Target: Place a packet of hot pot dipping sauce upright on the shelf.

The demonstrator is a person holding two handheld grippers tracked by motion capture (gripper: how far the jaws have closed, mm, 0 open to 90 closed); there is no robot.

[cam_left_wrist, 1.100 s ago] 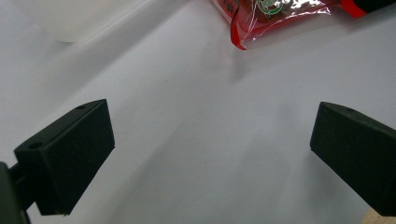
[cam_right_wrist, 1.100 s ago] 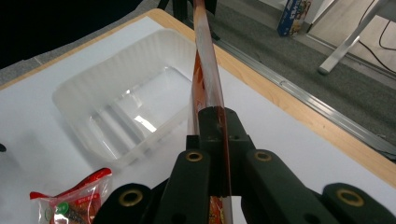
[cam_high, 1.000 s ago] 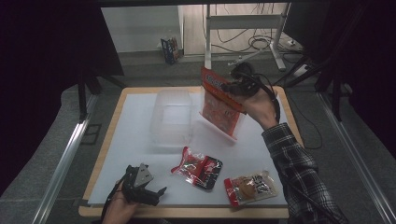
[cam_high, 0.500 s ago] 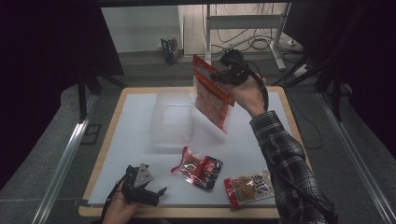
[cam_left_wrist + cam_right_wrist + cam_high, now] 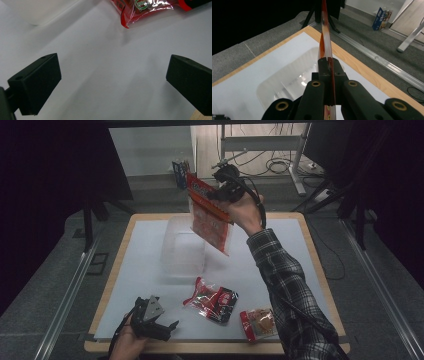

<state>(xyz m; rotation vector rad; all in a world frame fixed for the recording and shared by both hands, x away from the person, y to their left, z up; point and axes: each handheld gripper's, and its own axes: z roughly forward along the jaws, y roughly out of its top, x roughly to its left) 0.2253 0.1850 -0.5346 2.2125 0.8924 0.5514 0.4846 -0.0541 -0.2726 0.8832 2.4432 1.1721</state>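
A: Largest first?
B: Wooden-rimmed desk with white top, then clear plastic rectangular tub standing open-mouthed near the middle, a little toward ten o'clock. Probably set there as the drop point for the packets.

A: And the big packet?
B: Large flat red-and-white foil snack bag, lifted clear of the desk, hanging at about twelve o'clock just above the tub's far right corner. Pinched at its upper edge so the rest dangles free, likely to slide in end first.

A: Held by what?
B: Right gripper, fingers clamped tight on the bag's thin edge, seen edge-on in the right gripper view with the tub below.

A: The other one?
B: Left gripper down at seven o'clock, resting low near the desk edge, fingers spread wide apart on nothing. Seemingly parked out of the way.

A: Smaller things?
B: Red-and-black crinkly snack packet at six o'clock, then small clear red-edged packet of brown pieces at five o'clock, both lying flat, seemingly awaiting their turn.
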